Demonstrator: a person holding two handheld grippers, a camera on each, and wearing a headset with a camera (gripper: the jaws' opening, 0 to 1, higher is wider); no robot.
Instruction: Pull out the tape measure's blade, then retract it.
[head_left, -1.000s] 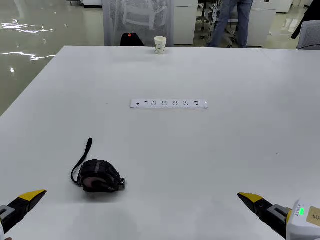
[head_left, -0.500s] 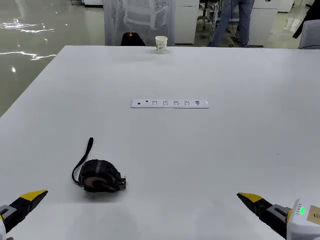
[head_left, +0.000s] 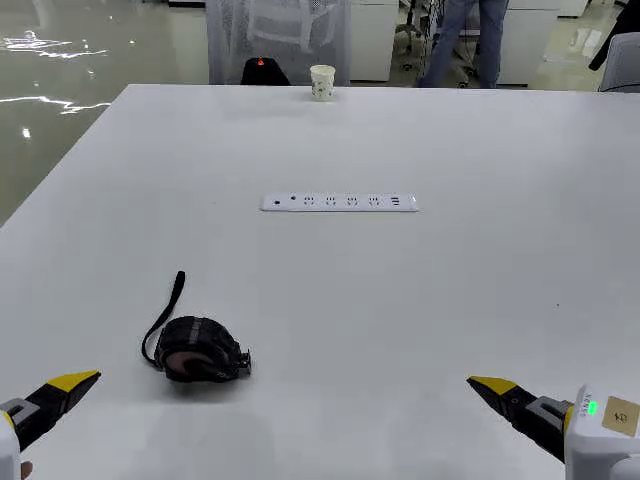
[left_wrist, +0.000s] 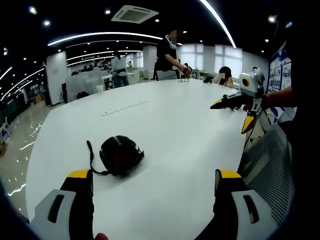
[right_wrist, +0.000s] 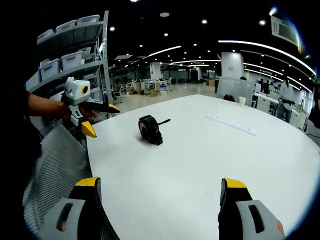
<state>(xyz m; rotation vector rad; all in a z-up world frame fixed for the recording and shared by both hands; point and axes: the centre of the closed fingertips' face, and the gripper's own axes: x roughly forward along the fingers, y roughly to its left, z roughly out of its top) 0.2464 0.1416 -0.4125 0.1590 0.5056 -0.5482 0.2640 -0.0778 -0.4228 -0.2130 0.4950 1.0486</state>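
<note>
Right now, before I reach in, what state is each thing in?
Tape measure: lying on its side, blade retracted, untouched.
Left gripper: jaws open, empty.
Right gripper: jaws open, empty.
Power strip: flat, nothing plugged in.
Paper cup: upright.

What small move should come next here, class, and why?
Probably bring the left tool forward to the tape measure and close on its case. The tape measure lies untouched on the table with no blade drawn out, nearer the left tool than the right tool. Both tools stand open and hold nothing.
</note>
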